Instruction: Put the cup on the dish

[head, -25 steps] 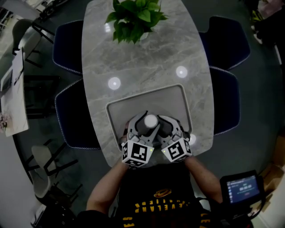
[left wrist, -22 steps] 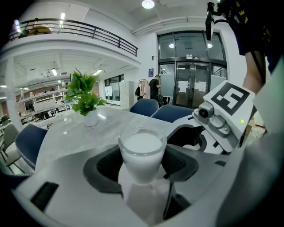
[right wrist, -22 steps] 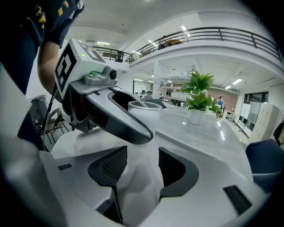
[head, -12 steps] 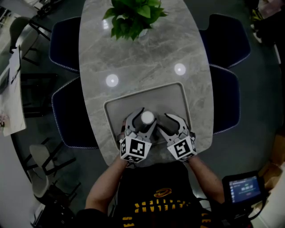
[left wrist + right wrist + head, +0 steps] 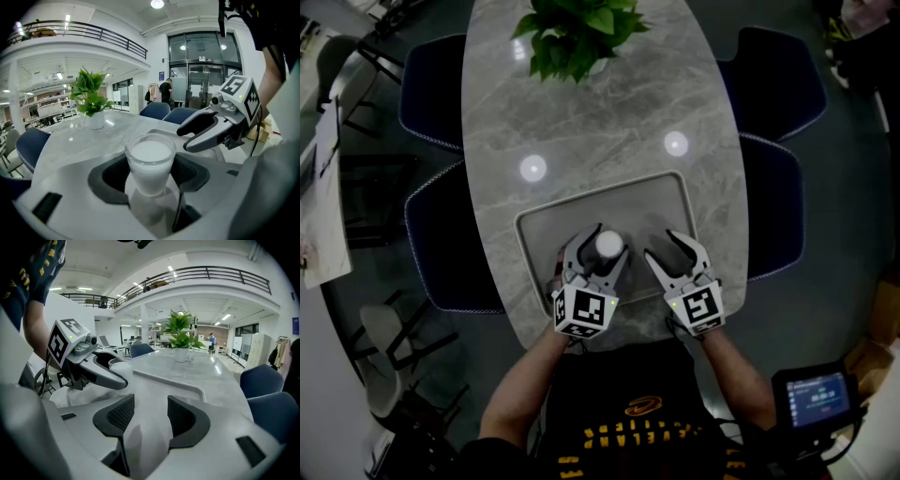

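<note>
The cup [image 5: 608, 245] is a clear glass that looks white inside. It stands upright over the near part of a grey rectangular dish [image 5: 649, 201] on the marble table. My left gripper [image 5: 606, 251] is shut on the cup [image 5: 150, 161], with one dark pad against each side. My right gripper [image 5: 664, 246] is open and holds nothing, and it hovers over the dish just right of the cup. In the right gripper view the jaws [image 5: 151, 416] stand apart above the dish [image 5: 187, 380]. The left gripper [image 5: 103, 371] and the cup's rim [image 5: 119, 363] show at that view's left.
A potted green plant [image 5: 577, 33] stands at the table's far end. Dark blue chairs [image 5: 773, 84] flank the table on both sides. The table's near edge runs just behind the grippers. A small lit screen [image 5: 814, 396] sits at the lower right.
My right gripper has drawn away to the right from the cup, where both grippers were close together. The left gripper still holds the cup in nearly the same place.
</note>
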`<state>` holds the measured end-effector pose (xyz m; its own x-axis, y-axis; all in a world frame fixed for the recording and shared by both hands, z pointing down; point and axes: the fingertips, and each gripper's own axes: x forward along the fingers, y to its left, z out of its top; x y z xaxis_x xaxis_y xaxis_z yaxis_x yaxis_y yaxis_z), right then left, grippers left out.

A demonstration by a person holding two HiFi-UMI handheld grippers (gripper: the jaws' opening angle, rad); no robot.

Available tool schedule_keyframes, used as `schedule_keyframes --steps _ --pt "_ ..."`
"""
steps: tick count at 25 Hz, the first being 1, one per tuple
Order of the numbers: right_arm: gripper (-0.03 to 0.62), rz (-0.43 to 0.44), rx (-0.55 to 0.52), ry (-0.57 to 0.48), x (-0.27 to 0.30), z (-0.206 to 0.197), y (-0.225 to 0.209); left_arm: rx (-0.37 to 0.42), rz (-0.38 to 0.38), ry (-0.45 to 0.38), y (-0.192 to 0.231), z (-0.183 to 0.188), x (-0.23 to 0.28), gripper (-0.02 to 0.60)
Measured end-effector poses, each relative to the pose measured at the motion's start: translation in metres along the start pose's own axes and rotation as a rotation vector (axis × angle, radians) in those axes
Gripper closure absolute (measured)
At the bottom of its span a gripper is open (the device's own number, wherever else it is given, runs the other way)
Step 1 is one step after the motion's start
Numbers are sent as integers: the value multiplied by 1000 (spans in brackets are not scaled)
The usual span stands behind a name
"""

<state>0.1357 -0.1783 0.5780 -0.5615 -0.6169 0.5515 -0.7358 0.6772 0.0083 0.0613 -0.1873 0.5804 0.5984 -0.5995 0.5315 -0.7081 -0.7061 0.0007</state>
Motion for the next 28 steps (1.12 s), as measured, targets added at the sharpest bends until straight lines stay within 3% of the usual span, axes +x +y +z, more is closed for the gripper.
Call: schedule_keyframes --steps 28 --pt "368 -6 22 4 -2 3 -1 -33 13 -46 -2 -9 9 317"
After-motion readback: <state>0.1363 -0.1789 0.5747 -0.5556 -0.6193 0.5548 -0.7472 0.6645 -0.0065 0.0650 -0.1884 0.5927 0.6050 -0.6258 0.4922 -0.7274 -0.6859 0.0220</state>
